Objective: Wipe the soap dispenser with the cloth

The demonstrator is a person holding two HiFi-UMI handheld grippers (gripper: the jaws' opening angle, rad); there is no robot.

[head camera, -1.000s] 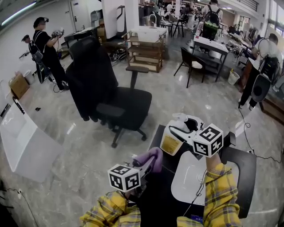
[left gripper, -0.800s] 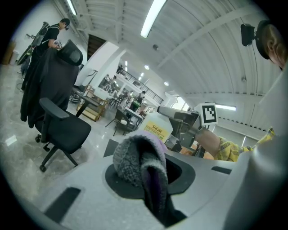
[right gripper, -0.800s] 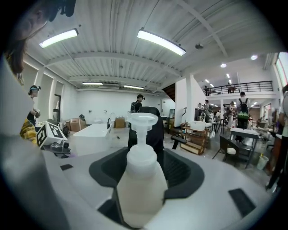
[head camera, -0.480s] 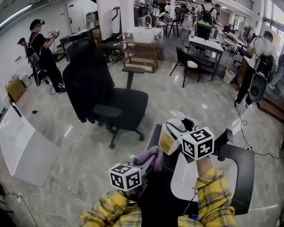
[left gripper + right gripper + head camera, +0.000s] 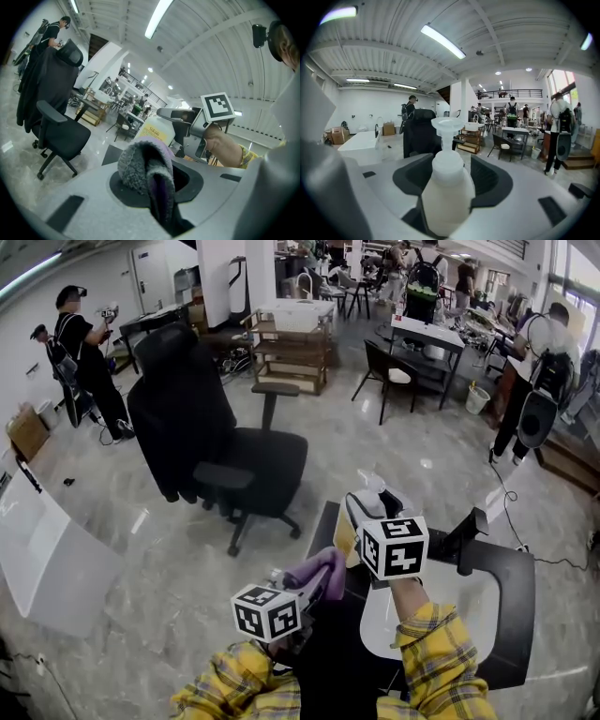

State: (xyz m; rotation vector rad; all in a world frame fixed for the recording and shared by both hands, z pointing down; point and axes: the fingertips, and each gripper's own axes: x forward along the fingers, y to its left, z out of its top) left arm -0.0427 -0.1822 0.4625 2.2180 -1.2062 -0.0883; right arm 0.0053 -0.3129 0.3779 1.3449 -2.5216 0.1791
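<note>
The soap dispenser [image 5: 446, 190] is judged to be a stiff plastic pump bottle, smooth and likely slippery. How full it is cannot be told through the opaque wall, so its weight is left open. The body just below the neck is the sound place for a grip. The slim pump stem and flat pump head would bend or depress if squeezed. The bottle is creamy white with a yellow label on one face and a white pump on top.

It is clamped by its body between the jaws of the right gripper [image 5: 447, 206], with the pump projecting forward past them. In the head view it is held in the air over the far edge of the black table [image 5: 511, 601], just ahead of the gripper's marker cube [image 5: 394, 547].

The purple cloth [image 5: 143, 168] is fleecy, soft and limp. It is pinched at a fold by the closed jaws of the left gripper [image 5: 157, 197], and a rounded loop is left bulging ahead of them — the part best pressed to the bottle. Cloth and dispenser are near one another, label side facing the cloth, but no contact can be made out.
</note>
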